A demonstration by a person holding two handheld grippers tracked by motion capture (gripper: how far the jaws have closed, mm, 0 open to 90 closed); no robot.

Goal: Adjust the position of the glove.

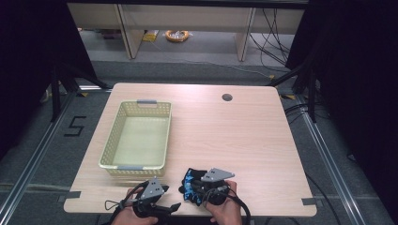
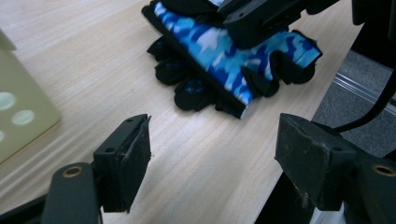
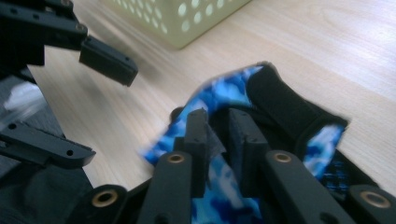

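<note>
On the floor at the far left of the high view, black tape forms a "5" (image 1: 75, 126), at about nine o'clock from the pale wood-grain laminate table (image 1: 244, 140). On the table's left half lies a pale yellow-green rectangular plastic basket (image 1: 109, 146) with perforated walls and grey handle clips on its short ends, its long axis running from six to twelve o'clock. At about five o'clock from the basket, at the near edge, the left gripper (image 1: 162, 206) is held in the person's hand; in the left gripper view its matte black block-shaped jaws stand wide apart over bare wood, holding nothing. Just beside it, at three o'clock, lies a fingerless fabric glove in blue-and-white camouflage with black padded trim (image 1: 191, 182), its short finger stubs pointing toward roughly ten o'clock in the high view and its long axis running from there back toward the person. The right gripper (image 3: 217, 140) has its jaws drawn close together, pinching a fold of the glove's fabric. A round dark cable hole (image 1: 227, 97) sits at the table's far side, at about one o'clock.
</note>
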